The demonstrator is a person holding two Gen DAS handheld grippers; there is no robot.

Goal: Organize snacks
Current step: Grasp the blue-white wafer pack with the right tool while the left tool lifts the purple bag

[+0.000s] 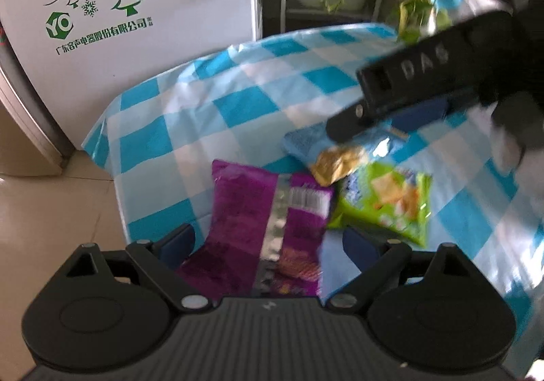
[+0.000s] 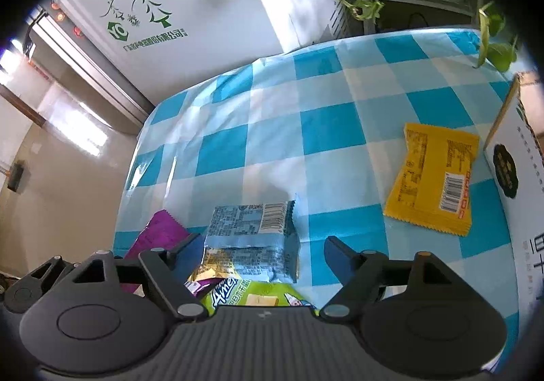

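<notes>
Leftmost in the left wrist view stands a white appliance (image 1: 136,23) with green tree artwork, filling the upper left of the frame beside the table's blue-and-white checked cloth (image 1: 210,102). At lower centre the left gripper (image 1: 268,241) has its jaws spread wide, and the purple snack packet (image 1: 268,224) lies between them; the blurred frame does not show whether the pads touch it. To its right lie a green cracker packet (image 1: 384,200) and, above that, a light blue packet (image 1: 319,146) with a gold end, the three overlapping in a loose cluster. At upper right the right gripper (image 1: 391,112) hangs just over the blue packet.

Seen from the right wrist view, the purple packet peeks out at lower left, the blue packet sits at centre bottom between the spread fingers, untouched by them, with the green one at the bottom edge. A yellow packet (image 2: 431,180) lies well apart at right, near a white box (image 2: 516,204) on the frame's right edge.
</notes>
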